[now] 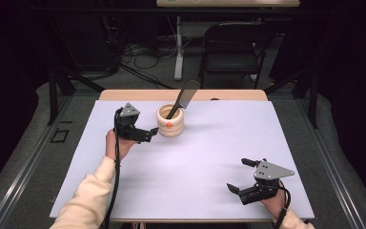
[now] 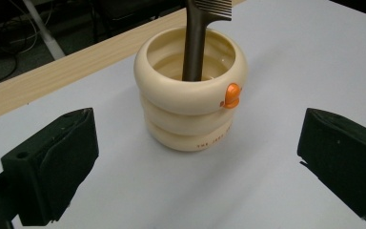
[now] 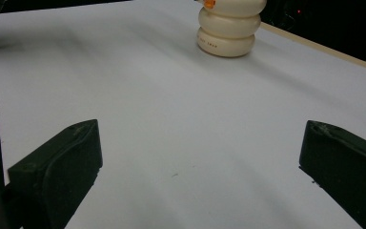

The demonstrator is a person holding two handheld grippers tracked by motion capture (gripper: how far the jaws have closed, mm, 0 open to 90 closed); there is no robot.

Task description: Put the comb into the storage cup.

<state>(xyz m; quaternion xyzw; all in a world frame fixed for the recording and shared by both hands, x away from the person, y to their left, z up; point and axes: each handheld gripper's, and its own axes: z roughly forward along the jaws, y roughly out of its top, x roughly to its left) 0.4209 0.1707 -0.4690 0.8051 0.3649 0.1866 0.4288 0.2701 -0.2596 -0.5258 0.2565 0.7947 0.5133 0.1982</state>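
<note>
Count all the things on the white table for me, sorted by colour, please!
Cream: 1, the ringed cup
Dark brown: 1, the comb standing in the cup
Black: 2, the left gripper and the right gripper, both open and holding nothing
Total: 4

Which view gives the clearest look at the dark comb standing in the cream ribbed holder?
The left gripper view: the dark comb is close, its handle seen going down inside the cream ribbed holder, though its top is cropped. The high view shows the whole comb, small and leaning. The right gripper view shows the holder's lower rings.
</note>
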